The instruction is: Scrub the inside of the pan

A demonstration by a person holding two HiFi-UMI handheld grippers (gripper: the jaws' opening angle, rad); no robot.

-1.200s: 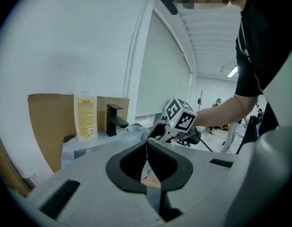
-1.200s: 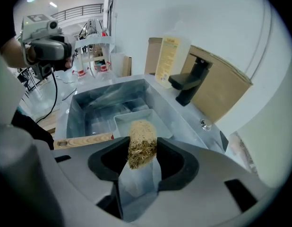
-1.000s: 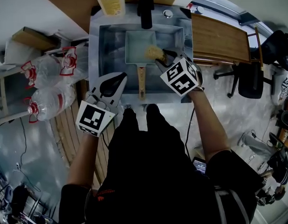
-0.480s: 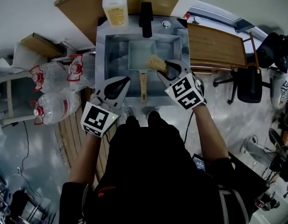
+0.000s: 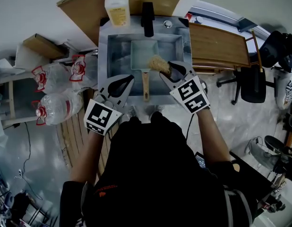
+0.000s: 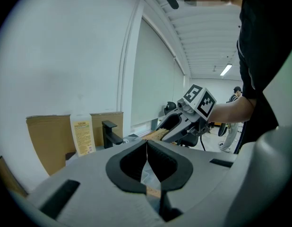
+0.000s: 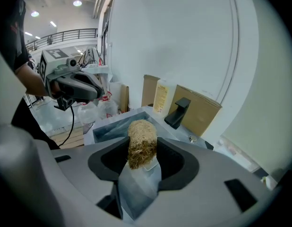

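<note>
The right gripper point(image 5: 170, 71) pinches a fibrous scrubber point(image 5: 158, 63) at the near right corner of the pan point(image 5: 142, 51) in the sink point(image 5: 102, 51). It should press down and sweep the pan floor (the left gripper point(image 5: 120, 85), fingers pressed together on nothing, could steady the handle point(image 5: 146, 86)). Since a second ago the scrubber has edged slightly toward that corner.

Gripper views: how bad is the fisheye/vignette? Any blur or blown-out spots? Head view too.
Left gripper view: heavy fisheye, black vignette corners, pale wall flat but not clipped. Right gripper view: same bending, fibrous scrubber sharp, ceiling lights are small blown-out spots. Head view: edges curve, steel sink evenly lit, no harsh glare.
</note>
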